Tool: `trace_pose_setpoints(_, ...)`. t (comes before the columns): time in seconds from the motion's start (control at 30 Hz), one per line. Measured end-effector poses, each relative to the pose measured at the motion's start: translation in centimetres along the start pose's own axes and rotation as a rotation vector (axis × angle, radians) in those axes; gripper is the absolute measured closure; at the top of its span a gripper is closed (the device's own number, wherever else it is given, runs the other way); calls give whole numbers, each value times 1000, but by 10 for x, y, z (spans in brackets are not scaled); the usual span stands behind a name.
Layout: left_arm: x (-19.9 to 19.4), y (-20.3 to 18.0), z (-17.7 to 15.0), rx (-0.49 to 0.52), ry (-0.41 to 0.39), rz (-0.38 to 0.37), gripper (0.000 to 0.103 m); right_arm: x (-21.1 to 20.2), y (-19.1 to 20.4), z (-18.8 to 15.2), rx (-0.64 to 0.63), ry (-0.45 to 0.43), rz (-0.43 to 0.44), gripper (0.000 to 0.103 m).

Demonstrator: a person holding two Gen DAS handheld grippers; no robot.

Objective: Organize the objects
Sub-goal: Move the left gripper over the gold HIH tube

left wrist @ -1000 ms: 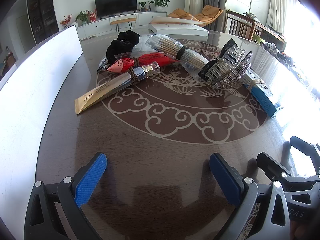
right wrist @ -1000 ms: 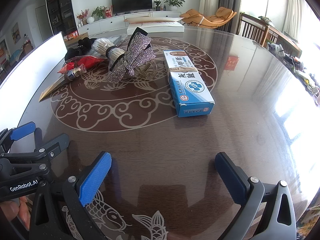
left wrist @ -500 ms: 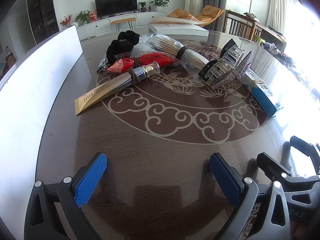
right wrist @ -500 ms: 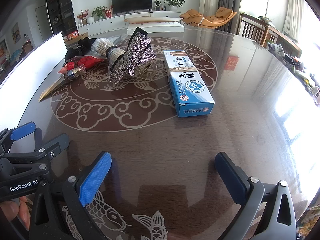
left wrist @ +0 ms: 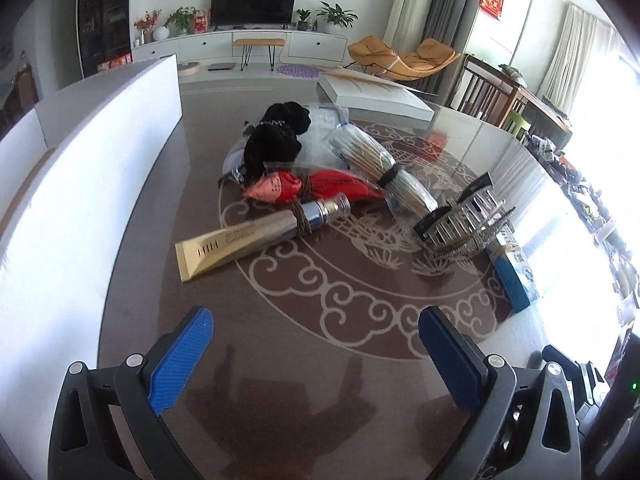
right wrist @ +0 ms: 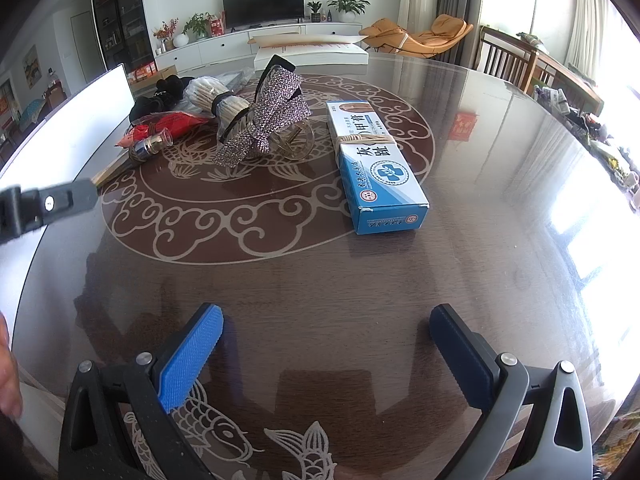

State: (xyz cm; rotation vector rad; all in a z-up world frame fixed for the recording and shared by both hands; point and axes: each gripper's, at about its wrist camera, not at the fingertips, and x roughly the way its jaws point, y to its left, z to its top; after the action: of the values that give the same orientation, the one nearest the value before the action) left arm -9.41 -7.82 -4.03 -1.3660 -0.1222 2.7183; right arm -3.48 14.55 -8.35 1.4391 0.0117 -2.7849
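Barely begun, judging by the layout. Left claw [left wrist: 316,356] and right claw [right wrist: 326,350] both spread apart, empty, hovering above the glossy worktop [right wrist: 360,280]. Still heaped mid-worktop: gold tube [left wrist: 240,244], red packet [left wrist: 312,188], cotton swab bundle [left wrist: 376,164], black scrunchies [left wrist: 276,140], rhinestone hair clip [right wrist: 264,120]; blue box [right wrist: 376,168] apart. White board [left wrist: 80,184] flanking left. Nothing blocking the approach.

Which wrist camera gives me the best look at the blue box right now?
The right wrist view: the blue box lies whole on the table, its top, printed label and string tie all visible. The left wrist view shows only part of it at the far right, behind the hair clip and washed out by glare.
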Motion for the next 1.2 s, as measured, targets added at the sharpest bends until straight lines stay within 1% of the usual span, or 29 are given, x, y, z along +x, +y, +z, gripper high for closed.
trace_pose_setpoints(0.07,12,-2,24,69,14,31,0,0,0,0,0,0,0,0)
trace_pose_setpoints(0.17,41,-7,46,157,84,91,0,0,0,0,0,0,0,0)
trace_pose_setpoints(0.2,51,-9,50,176,106,95,0,0,0,0,0,0,0,0)
trace_pose_setpoints(0.27,69,-10,55,188,139,67,0,0,0,0,0,0,0,0)
trace_pose_setpoints(0.33,82,-6,57,179,149,34,0,0,0,0,0,0,1,0)
trace_pose_setpoints(0.4,90,-3,55,159,152,-27,0,0,0,0,-1,0,1,0)
trace_pose_setpoints(0.43,91,-1,52,150,153,-49,0,0,0,0,-1,-1,0,0)
trace_pose_setpoints(0.47,88,-1,49,152,134,-57,0,0,0,0,0,-1,0,0)
trace_pose_setpoints(0.53,81,-3,41,146,129,-107,0,0,0,0,0,-1,0,0)
trace_pose_setpoints(0.63,69,-12,28,152,154,-158,0,0,0,0,0,-1,0,0)
trace_pose_setpoints(0.67,67,-15,25,162,160,-156,0,0,0,0,0,-1,0,0)
trace_pose_setpoints(0.7,68,-17,24,175,158,-132,0,0,0,0,0,-1,0,0)
trace_pose_setpoints(0.77,70,-17,24,181,143,-66,0,0,0,0,0,-1,0,0)
trace_pose_setpoints(0.83,76,-13,27,156,126,-13,0,0,0,0,-1,-1,0,0)
trace_pose_setpoints(0.9,82,-11,29,162,111,38,0,0,0,0,-1,-1,1,0)
trace_pose_setpoints(1.0,81,-7,27,161,81,39,1,0,0,0,0,-1,0,0)
trace_pose_setpoints(1.03,79,-6,26,157,61,42,6,0,0,0,0,-2,0,0)
trace_pose_setpoints(1.07,74,-5,25,152,30,45,32,0,0,0,0,-1,0,0)
trace_pose_setpoints(1.1,70,-3,25,146,11,47,61,0,0,0,0,-1,0,0)
trace_pose_setpoints(1.13,67,-2,24,136,10,52,72,0,0,0,-1,-1,0,0)
trace_pose_setpoints(1.2,61,2,19,99,13,50,75,0,0,0,0,-1,0,0)
